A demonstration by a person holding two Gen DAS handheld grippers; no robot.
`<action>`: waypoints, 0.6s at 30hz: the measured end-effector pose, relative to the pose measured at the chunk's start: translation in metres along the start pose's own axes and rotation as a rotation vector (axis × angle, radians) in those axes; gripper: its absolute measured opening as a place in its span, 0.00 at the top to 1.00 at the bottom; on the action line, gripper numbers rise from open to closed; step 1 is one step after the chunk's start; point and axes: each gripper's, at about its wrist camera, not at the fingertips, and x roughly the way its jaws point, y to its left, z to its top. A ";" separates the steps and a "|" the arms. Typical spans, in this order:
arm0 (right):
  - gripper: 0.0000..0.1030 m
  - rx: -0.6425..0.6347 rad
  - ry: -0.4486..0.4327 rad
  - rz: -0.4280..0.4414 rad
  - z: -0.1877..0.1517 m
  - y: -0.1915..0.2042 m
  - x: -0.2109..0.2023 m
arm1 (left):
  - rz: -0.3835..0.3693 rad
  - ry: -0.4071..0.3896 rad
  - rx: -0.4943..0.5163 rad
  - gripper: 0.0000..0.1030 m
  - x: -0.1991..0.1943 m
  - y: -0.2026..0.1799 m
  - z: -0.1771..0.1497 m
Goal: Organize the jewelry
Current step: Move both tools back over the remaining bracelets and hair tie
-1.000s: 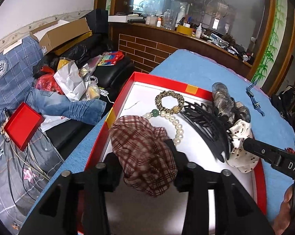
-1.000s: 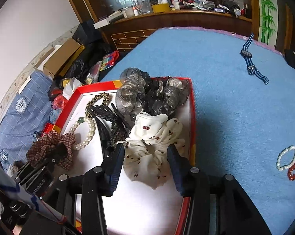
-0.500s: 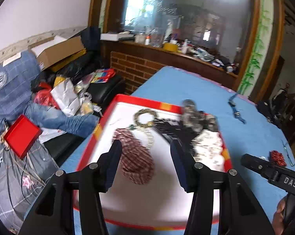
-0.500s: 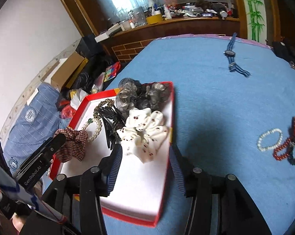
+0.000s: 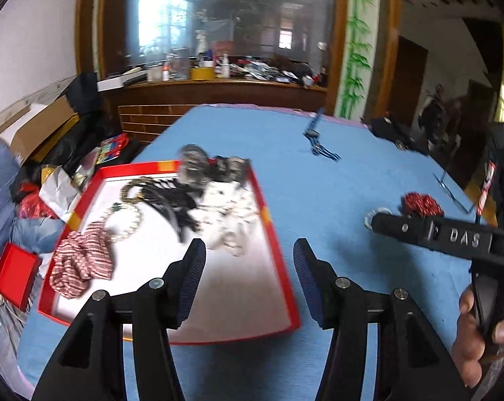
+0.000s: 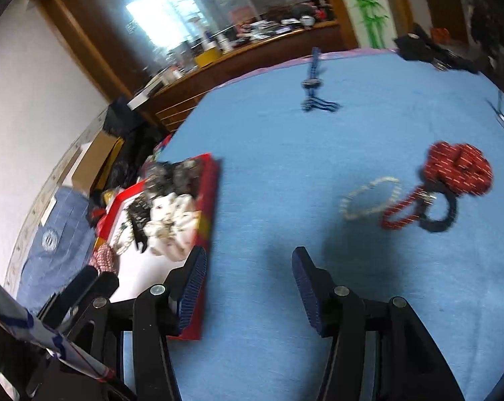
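A red tray (image 5: 235, 336) on the blue cloth holds a plaid scrunchie (image 5: 80, 260), a pearl necklace (image 5: 125, 224), a black hair claw (image 5: 178, 207), a white spotted scrunchie (image 5: 225, 214) and a grey scrunchie (image 5: 195, 163). My left gripper (image 5: 249, 250) hovers open and empty over the tray's near right corner. My right gripper (image 6: 249, 257) is open and empty above bare cloth, just right of the tray (image 6: 212, 200). Ahead of it to the right lie a pearl bracelet (image 6: 369, 197), a red bead bracelet (image 6: 402, 210), a black hair tie (image 6: 442, 214) and a red scrunchie (image 6: 459, 167).
A blue striped strap (image 6: 313, 83) lies far back on the cloth, with dark items (image 6: 419, 46) at the far right edge. Left of the table are a cluttered sofa, a cardboard box (image 5: 41, 127) and a small red box (image 5: 14, 277). A wooden counter (image 5: 218, 87) stands behind.
Both grippers drew back from the tray and swung right. The left one let go of the plaid scrunchie and the right one left the white scrunchie; both scrunchies now lie in the tray.
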 end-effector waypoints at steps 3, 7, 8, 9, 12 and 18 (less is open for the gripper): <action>0.44 0.036 -0.009 -0.009 0.002 -0.021 -0.007 | -0.008 0.011 0.032 0.48 0.002 -0.018 -0.003; 0.44 0.089 -0.011 -0.035 0.007 -0.052 -0.014 | -0.018 0.028 0.063 0.48 0.007 -0.033 -0.004; 0.44 0.100 -0.013 -0.040 0.008 -0.059 -0.015 | -0.020 0.033 0.072 0.48 0.008 -0.037 -0.004; 0.44 0.113 -0.013 -0.051 0.011 -0.067 -0.016 | -0.023 0.038 0.080 0.48 0.010 -0.042 -0.004; 0.44 0.134 0.002 -0.075 0.016 -0.084 -0.016 | -0.023 0.052 0.094 0.48 0.014 -0.051 -0.004; 0.48 0.162 0.028 -0.096 0.031 -0.116 -0.017 | -0.024 0.073 0.108 0.48 0.021 -0.061 -0.005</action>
